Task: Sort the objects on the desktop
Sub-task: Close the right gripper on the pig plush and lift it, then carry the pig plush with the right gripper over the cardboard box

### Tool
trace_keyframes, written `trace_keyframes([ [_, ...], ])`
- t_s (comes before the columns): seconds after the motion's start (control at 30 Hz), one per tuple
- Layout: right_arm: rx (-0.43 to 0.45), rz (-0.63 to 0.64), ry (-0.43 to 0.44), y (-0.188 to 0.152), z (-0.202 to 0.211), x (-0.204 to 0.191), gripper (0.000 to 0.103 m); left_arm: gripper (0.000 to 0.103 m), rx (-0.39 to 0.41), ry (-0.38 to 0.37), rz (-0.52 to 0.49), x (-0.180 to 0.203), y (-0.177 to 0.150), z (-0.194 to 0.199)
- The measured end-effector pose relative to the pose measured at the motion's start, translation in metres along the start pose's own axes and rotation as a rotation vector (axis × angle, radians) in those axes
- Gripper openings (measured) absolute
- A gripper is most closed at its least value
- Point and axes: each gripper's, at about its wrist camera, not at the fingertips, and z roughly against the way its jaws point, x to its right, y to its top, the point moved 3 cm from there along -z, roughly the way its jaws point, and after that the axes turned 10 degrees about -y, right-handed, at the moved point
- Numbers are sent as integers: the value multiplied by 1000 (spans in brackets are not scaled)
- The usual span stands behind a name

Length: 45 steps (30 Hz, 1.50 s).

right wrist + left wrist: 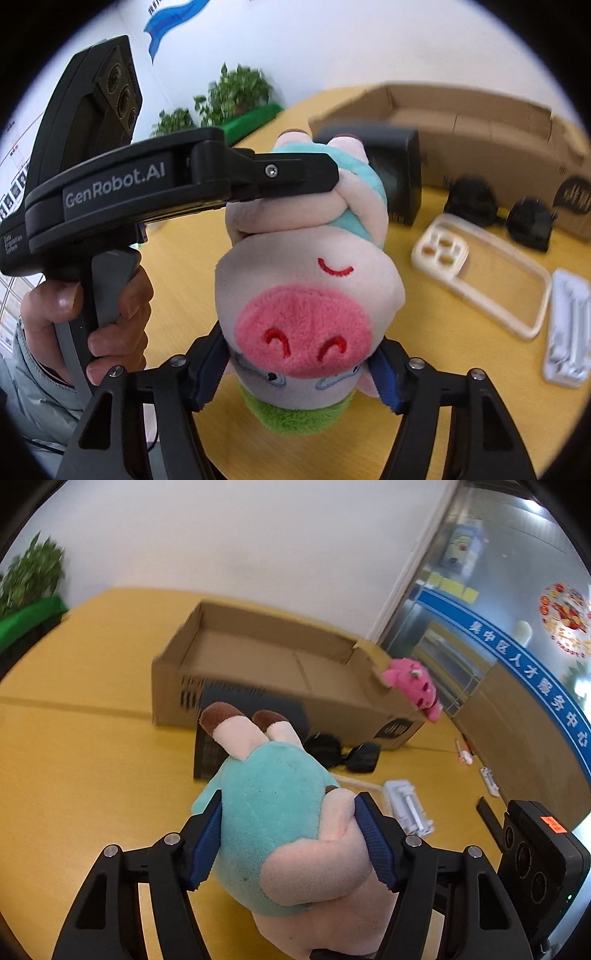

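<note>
Surface: yellow desk [74, 775], white wall behind.
Left gripper [288, 805]: pinching the plush pig [273, 812] round its teal body, pads sunk into the pile.
Right gripper [299, 365]: pressed on the pig's head at both sides.
Handling: probably light, soft, squashy; best gripped at the firm middle, not limbs.
Near: phone case [480, 280], black adapters [343, 753].
Far: open cardboard box [258, 664], pink toy [413, 686] at its corner.

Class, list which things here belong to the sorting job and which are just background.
Job: pig plush, held by left claw and right claw; cardboard box; pink plush; phone case; black box.
Background: plants; wall banner.
</note>
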Motion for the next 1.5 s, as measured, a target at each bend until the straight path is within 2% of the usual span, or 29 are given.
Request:
trace_keyframes([
  [0.17,95,7,-46,33,31,-6,67,72,64,-36,-119,27,43,15],
  [0.43,138,-25,-64,60,42,12,67,71,94,-38,-146,44,79,1],
  [0.67,204,-20,-75,85,80,40,67,71,138,-41,-208,81,117,-7],
  [0.87,251,-39,-111,109,99,65,67,71,143,-72,-273,102,152,-28],
  [1.03,260,-65,-141,133,92,77,67,71,125,-93,-305,100,181,-47],
  [1.1,269,-71,-146,149,82,75,67,71,123,-93,-318,93,197,-52],
  [1.27,301,-55,-133,215,57,72,67,71,154,-72,-347,70,256,-42],
  [1.5,338,10,-65,311,33,57,67,71,234,9,-362,34,332,-23],
])
